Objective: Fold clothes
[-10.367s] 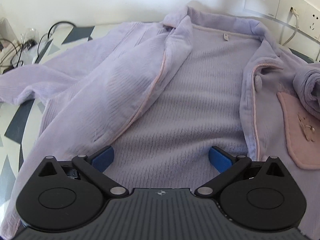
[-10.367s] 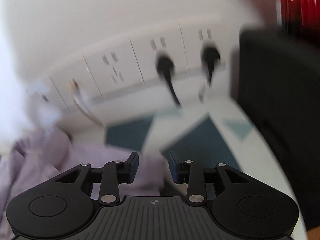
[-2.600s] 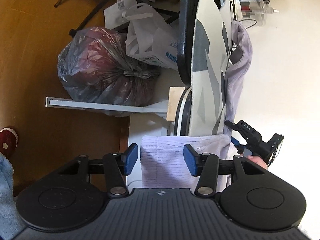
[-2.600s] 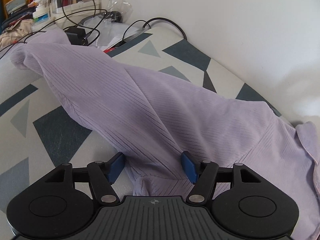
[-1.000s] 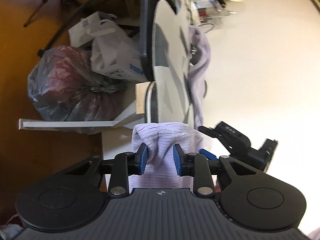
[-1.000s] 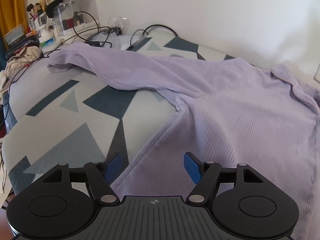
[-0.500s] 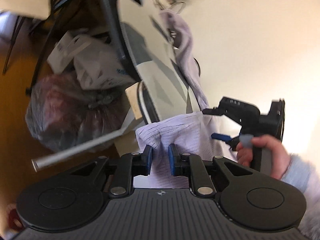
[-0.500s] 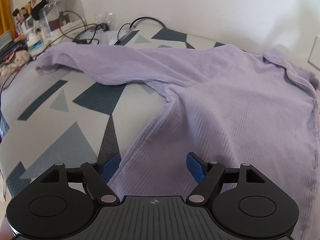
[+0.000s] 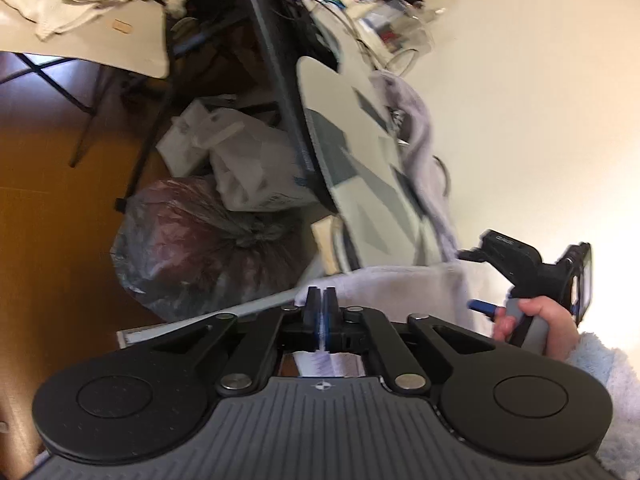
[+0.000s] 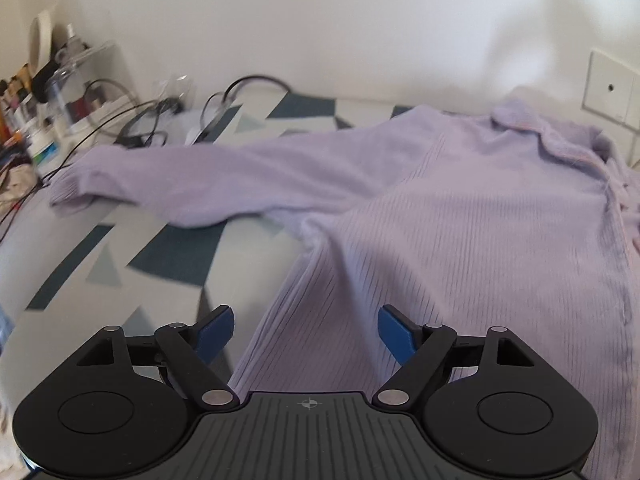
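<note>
While pinching garment point(image 9: 384, 284), left tongs point(image 9: 320, 312) rolled sideways.

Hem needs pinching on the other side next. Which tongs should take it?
Probably the right tongs: open, poised over the flat purple shirt with cloth between their tips. The left tongs are shut on the shirt's hem at the table edge.

The lilac ribbed fleece jacket point(image 10: 460, 240) looks soft and fuzzy, lying on a smooth matt cover with grey and navy triangles point(image 10: 120, 264). Both grippers are matt black plastic with shiny metal pivot pins and blue rubbery-looking pads point(image 10: 394, 330). Far left there's a glossy, crinkled dark plastic bin bag point(image 9: 200, 240) on a polished brown wood floor point(image 9: 48, 200).
</note>
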The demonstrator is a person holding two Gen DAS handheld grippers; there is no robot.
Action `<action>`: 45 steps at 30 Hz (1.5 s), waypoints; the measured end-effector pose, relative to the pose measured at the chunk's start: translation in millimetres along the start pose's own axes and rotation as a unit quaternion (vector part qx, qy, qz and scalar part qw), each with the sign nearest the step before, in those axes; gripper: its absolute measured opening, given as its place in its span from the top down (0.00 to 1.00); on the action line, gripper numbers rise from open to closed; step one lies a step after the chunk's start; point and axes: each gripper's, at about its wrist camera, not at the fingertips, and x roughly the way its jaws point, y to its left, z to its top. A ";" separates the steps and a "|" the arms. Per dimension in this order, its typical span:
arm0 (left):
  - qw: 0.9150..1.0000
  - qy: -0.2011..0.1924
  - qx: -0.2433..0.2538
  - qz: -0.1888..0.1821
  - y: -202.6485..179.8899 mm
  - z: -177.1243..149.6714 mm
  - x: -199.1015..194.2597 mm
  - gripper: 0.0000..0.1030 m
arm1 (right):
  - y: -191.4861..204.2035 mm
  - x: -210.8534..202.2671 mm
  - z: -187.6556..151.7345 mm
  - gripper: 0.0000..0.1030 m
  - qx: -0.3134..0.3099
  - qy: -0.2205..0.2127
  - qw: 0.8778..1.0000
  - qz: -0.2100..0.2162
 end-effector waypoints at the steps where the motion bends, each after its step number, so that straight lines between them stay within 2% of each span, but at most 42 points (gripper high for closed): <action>1: 1.000 -0.004 -0.008 0.003 3.6 2.2 -0.4 0.99 | -0.8 4.0 2.0 0.26 -0.003 -0.007 1.000 -0.007; 3: 0.999 -0.010 -0.033 0.009 13.5 8.4 -0.1 0.99 | 0.6 17.8 8.0 0.27 -0.020 0.001 0.999 -0.034; 5: 0.999 -0.012 -0.049 0.010 19.7 14.8 1.0 0.99 | 4.7 25.0 11.3 0.30 -0.023 0.001 0.999 -0.037; 7: 0.999 -0.011 -0.041 0.015 19.3 19.6 0.5 0.98 | 8.8 32.1 14.5 0.35 -0.026 0.002 0.999 -0.039; 8: 0.999 -0.010 -0.033 0.019 17.5 21.4 0.5 0.98 | 10.8 35.7 16.1 0.40 -0.027 0.002 0.999 -0.040; 9: 1.000 -0.006 -0.018 0.020 13.5 21.6 1.4 0.98 | 12.8 39.2 17.8 0.53 -0.028 0.002 0.999 -0.042; 10: 1.000 -0.002 -0.004 0.021 9.4 21.8 2.4 0.98 | 14.9 42.8 19.4 0.78 -0.030 0.003 0.999 -0.043; 11: 1.000 0.003 0.010 0.022 5.4 22.1 3.3 0.98 | 16.9 46.4 21.0 0.82 -0.031 0.003 0.999 -0.044; 14: 0.999 0.019 0.028 0.025 -4.3 22.0 7.6 0.97 | 23.0 57.0 25.8 0.82 -0.035 0.004 0.998 -0.047; 15: 0.999 0.024 0.031 0.025 -7.1 22.8 9.0 0.96 | 25.1 60.6 27.5 0.82 -0.036 0.004 0.998 -0.049; 17: 0.998 0.035 0.038 0.027 -12.7 24.4 11.7 0.90 | 28.2 64.6 31.4 0.68 -0.035 0.010 0.998 -0.045; 18: 0.997 0.038 0.059 0.037 -19.2 27.2 14.2 0.87 | 29.4 62.7 33.5 0.47 -0.034 0.016 0.999 -0.036; 19: 0.995 0.042 0.079 0.047 -25.7 30.1 16.7 0.79 | 28.3 53.5 34.4 0.35 -0.027 0.007 1.000 -0.015; 20: 0.992 0.045 0.100 0.058 -32.2 32.9 19.2 0.75 | 27.2 44.1 35.4 0.31 -0.019 -0.002 1.000 0.005; 22: 0.986 0.051 0.141 0.078 -45.2 38.6 24.2 0.73 | 16.7 22.4 39.3 0.20 0.009 -0.019 0.999 0.045; 23: 0.982 0.054 0.161 0.088 -51.7 41.5 26.7 0.72 | 11.4 11.5 41.3 0.17 0.023 -0.028 0.997 0.065; 24: 0.981 0.056 0.166 0.082 -57.3 46.0 30.6 0.71 | 1.9 2.0 44.2 0.16 0.043 -0.032 0.996 0.069; 26: 0.980 0.060 0.175 0.070 -68.5 55.0 38.3 0.61 | -23.8 -14.7 50.4 0.15 0.086 -0.041 0.993 0.064; 29: 0.977 0.068 0.200 0.044 -93.4 63.0 56.4 0.46 | -82.0 -37.2 54.8 0.14 0.157 -0.053 0.986 0.028; 30: 0.973 0.077 0.215 0.034 -104.7 60.9 65.3 0.45 | -105.6 -44.6 56.6 0.15 0.178 -0.052 0.982 0.018; 33: 0.960 0.102 0.260 0.004 -138.3 54.3 92.1 0.45 | -179.8 -70.6 58.7 0.18 0.237 -0.065 0.969 -0.015; 35: 0.949 0.134 0.284 -0.028 -160.4 39.8 110.1 0.45 | -227.2 -92.8 51.2 0.20 0.256 -0.077 0.963 -0.038; 36: 0.942 0.151 0.296 -0.045 -171.3 31.2 118.6 0.45 | -250.8 -103.9 47.5 0.29 0.265 -0.083 0.959 -0.050; 37: 0.933 0.173 0.310 -0.061 -181.0 18.6 126.2 0.45 | -267.9 -110.4 43.0 0.43 0.265 -0.083 0.959 -0.049; 39: 0.909 0.221 0.342 -0.091 -199.7 -9.5 139.4 0.45 | -295.1 -117.7 37.1 0.59 0.258 -0.080 0.962 -0.043; 40: 0.892 0.246 0.363 -0.103 -207.6 -26.2 144.5 0.45 | -305.3 -118.7 35.9 0.63 0.251 -0.078 0.964 -0.037; 42: 0.860 0.279 0.410 -0.117 -218.0 -58.7 149.1 0.45 | -311.7 -112.7 39.1 0.63 0.227 -0.080 0.970 -0.025; 43: 0.849 0.282 0.432 -0.112 -219.3 -72.3 150.1 0.45 | -312.7 -107.2 42.3 0.61 0.213 -0.085 0.973 -0.019; 44: 0.844 0.278 0.447 -0.101 -218.3 -82.3 150.8 0.45 | -311.8 -100.2 45.9 0.61 0.200 -0.088 0.976 -0.014; 45: 0.845 0.268 0.454 -0.086 -215.4 -88.7 152.3 0.45 | -310.1 -90.9 49.7 0.61 0.190 -0.091 0.978 -0.007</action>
